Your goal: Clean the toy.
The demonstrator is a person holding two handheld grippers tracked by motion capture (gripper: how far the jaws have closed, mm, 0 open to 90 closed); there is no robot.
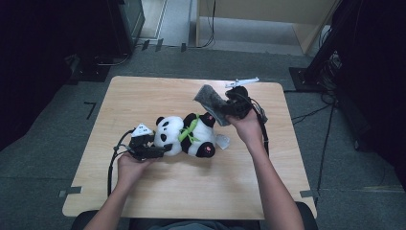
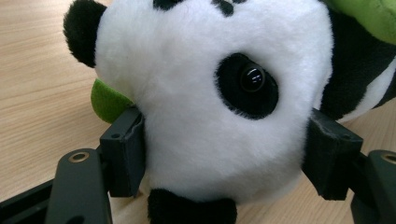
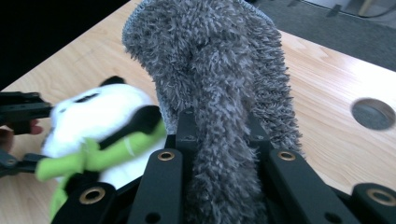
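A black-and-white plush panda (image 1: 186,135) with a green scarf lies on its side in the middle of the table. My left gripper (image 1: 163,151) is shut on its head (image 2: 210,93), a jaw pressed into the fur on each side. My right gripper (image 1: 224,111) hangs above the panda's feet, shut on a grey shaggy cloth (image 1: 210,101). In the right gripper view the cloth (image 3: 219,93) stands up between the two jaws, and the panda (image 3: 93,135) lies blurred below at the left.
The wooden table (image 1: 143,191) has bare room in front and at both sides. A round grey cable hole (image 3: 372,113) sits in the tabletop near the right gripper. Dark equipment and cables stand on the floor beyond the table.
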